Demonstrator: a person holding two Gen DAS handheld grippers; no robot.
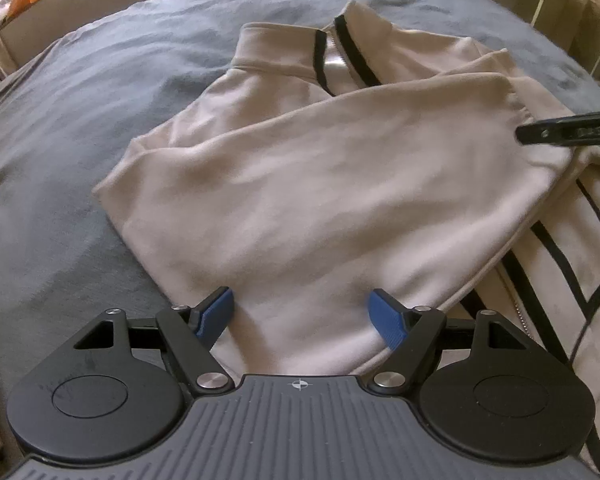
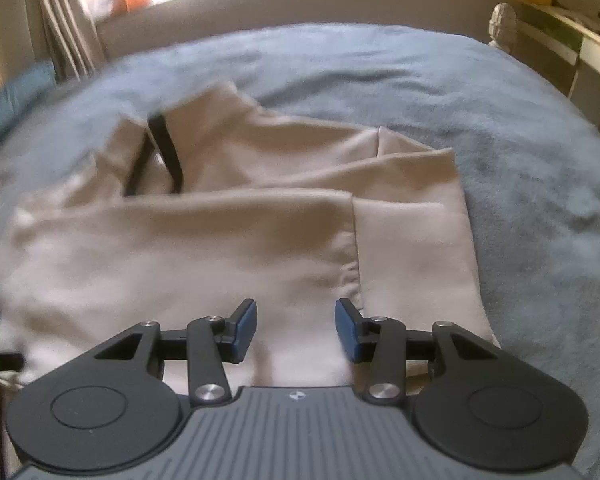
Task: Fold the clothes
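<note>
A beige jacket (image 1: 300, 184) with black trim lies spread on a bed (image 1: 80, 120) under a grey blanket, collar toward the far side. One sleeve (image 1: 340, 132) is folded across the chest, its cuff (image 2: 352, 272) ending near the jacket's right edge.

The main risk, as I judge it, is a shallow pinch. The cloth is soft and stacked in layers here, so fingers that close on the top layer alone would lift only the sleeve and pull the fold apart, leaving the body flat on the bed. A bite taken off the edge would also bunch the fabric and give a crooked crease. If the two hands lift unevenly, the folded sleeve could slide off the chest. The blanket is plush as well, and fingers pushed too deep could catch it along with the jacket.

The left gripper (image 1: 302, 316) hangs low over the jacket's near part with its fingers (image 1: 216, 312) spread wide. Beige cloth shows between them, but the pads do not press on it, so nothing is held. Whether the tips brush the fabric I cannot tell.

The right gripper (image 2: 296, 326) sits just beside the cuff with a narrower gap, roughly half open. Its fingers (image 2: 246, 326) stand apart over the cloth and grip nothing. Its tip also shows at the right edge of the left view, near the sleeve's end.
</note>
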